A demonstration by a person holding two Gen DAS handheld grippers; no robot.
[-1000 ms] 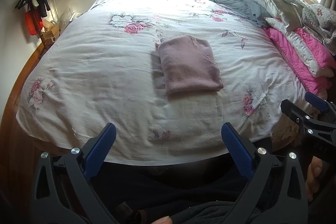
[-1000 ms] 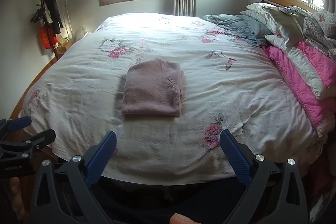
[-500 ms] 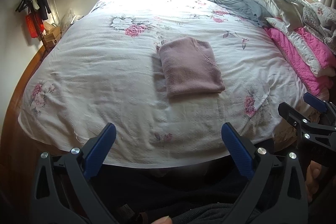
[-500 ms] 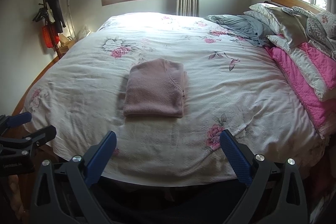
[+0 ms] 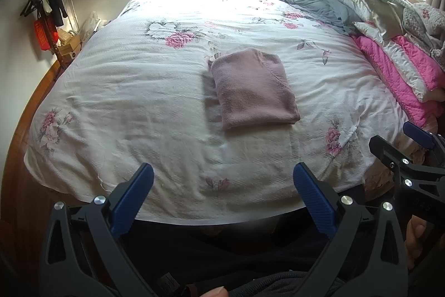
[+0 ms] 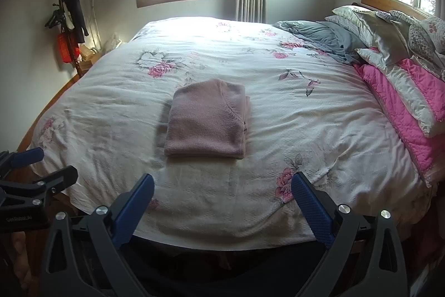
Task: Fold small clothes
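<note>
a folded mauve garment (image 5: 254, 89) lies flat near the middle of a floral white bedspread (image 5: 144, 91), nothing resting on it. the left gripper (image 5: 222, 183) and right gripper (image 6: 222, 192) hang at the bed's near edge, well apart from the cloth, both with blue-padded jaws spread wide and holding nothing. pink and grey pillows (image 6: 400, 74) pile along the right side beside a crumpled grey blanket (image 6: 319, 36), and a coat stand (image 6: 66, 18) rises by the left wall.
</note>
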